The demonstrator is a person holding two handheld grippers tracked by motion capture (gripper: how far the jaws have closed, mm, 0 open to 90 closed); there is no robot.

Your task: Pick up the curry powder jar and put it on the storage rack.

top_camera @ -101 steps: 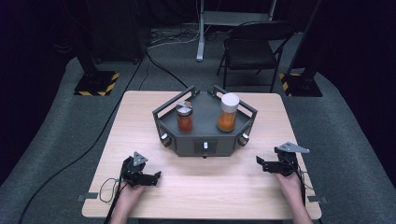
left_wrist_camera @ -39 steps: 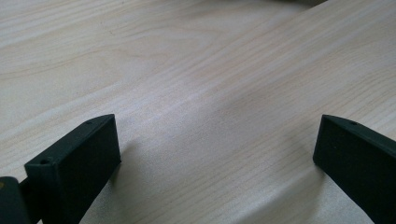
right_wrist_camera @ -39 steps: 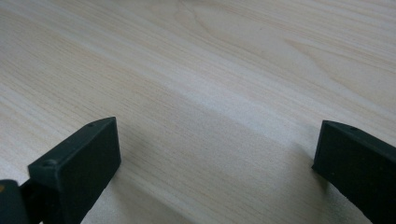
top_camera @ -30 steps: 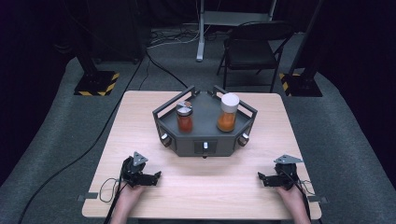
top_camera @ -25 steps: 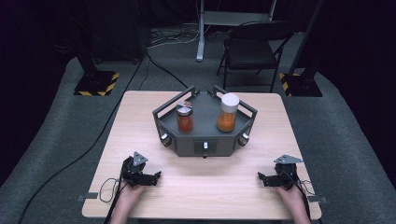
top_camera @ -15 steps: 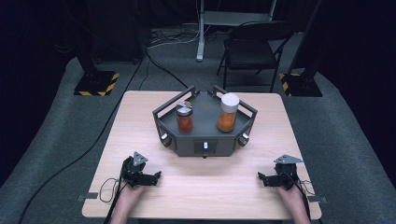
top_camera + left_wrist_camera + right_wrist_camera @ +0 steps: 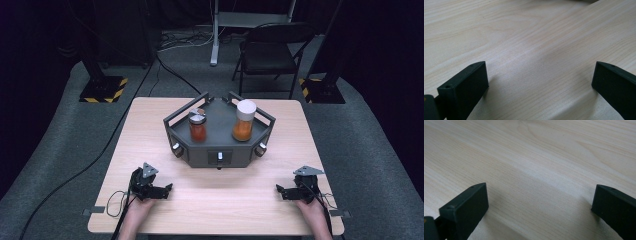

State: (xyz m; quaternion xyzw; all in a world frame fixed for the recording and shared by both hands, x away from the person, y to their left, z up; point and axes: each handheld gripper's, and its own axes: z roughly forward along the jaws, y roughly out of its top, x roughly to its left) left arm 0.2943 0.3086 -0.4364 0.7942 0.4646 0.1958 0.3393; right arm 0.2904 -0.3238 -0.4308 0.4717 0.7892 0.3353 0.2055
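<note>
Down comes the right gripper (image 7: 281, 190): a few seconds back it was raised a little higher and farther up the right side of the table (image 7: 235, 200), and now it sits low at the near right edge, where it has barely stirred through the last second. Its jaws stand wide apart with nothing but bare wood grain between them, as the right gripper view makes plain (image 7: 537, 202). Over on the near left, the left gripper (image 7: 167, 188) has not budged across any of the earlier looks; it rests on the tabletop, jaws spread just as wide and empty, pale wood between them in the left gripper view (image 7: 539, 82). Both tips point inward, toward each other, well apart across the near edge. A thin cable (image 7: 115, 200) trails back from the left one toward the person's forearm.

Farther out, at the table's middle, the dark grey tray (image 7: 200, 155) stands exactly as it did, with knobs along its front face. Inside it, both upright, the shorter jar with the metal cap (image 7: 197, 125) is at the left and the taller jar with the white lid (image 7: 243, 121) at the right, each holding something orange. Neither is touched; both are well clear of the grippers.

My read: both hands are parked at a rest position, nothing is in hand, and any reach for the jars has yet to begin. Beyond the table, a folding chair (image 7: 272, 50) sits on the grey floor.
</note>
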